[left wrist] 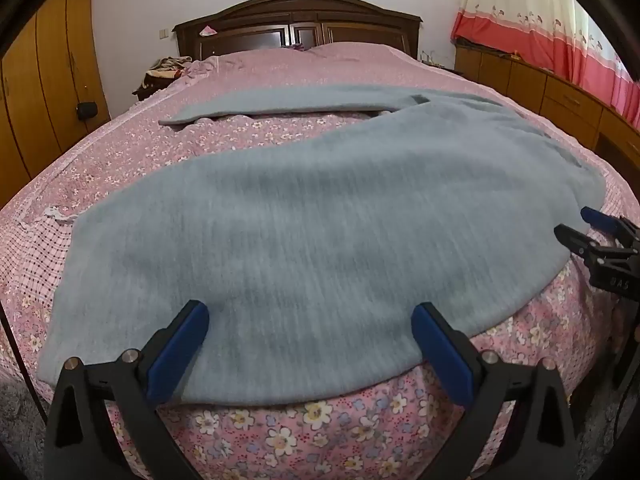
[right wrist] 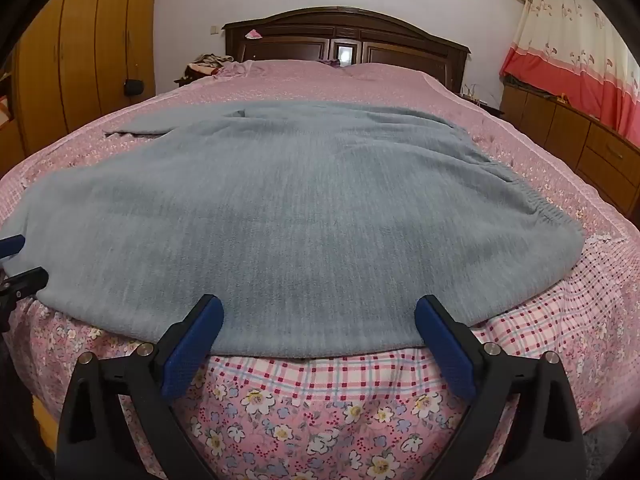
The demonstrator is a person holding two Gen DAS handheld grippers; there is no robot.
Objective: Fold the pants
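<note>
Grey-blue fleece pants [left wrist: 320, 216] lie spread flat across a bed with a pink floral cover [left wrist: 304, 432]. Their elastic waistband [right wrist: 552, 212] is at the right, and the far leg [left wrist: 280, 100] stretches away to the left. My left gripper [left wrist: 310, 312] is open, its blue pads wide apart over the near hem of the pants, gripping nothing. My right gripper [right wrist: 320, 304] is also open, over the near edge by the waist end. Each gripper shows at the other view's edge: the right gripper [left wrist: 576, 228] and the left gripper [right wrist: 16, 260].
A dark wooden headboard [right wrist: 344, 36] stands at the far end of the bed. A yellow-brown wardrobe [left wrist: 44, 92] lines the left wall. Low wooden drawers [right wrist: 592, 148] and a red-and-cream curtain [right wrist: 572, 52] are on the right. Crumpled clothes [right wrist: 208, 64] lie by the headboard's left corner.
</note>
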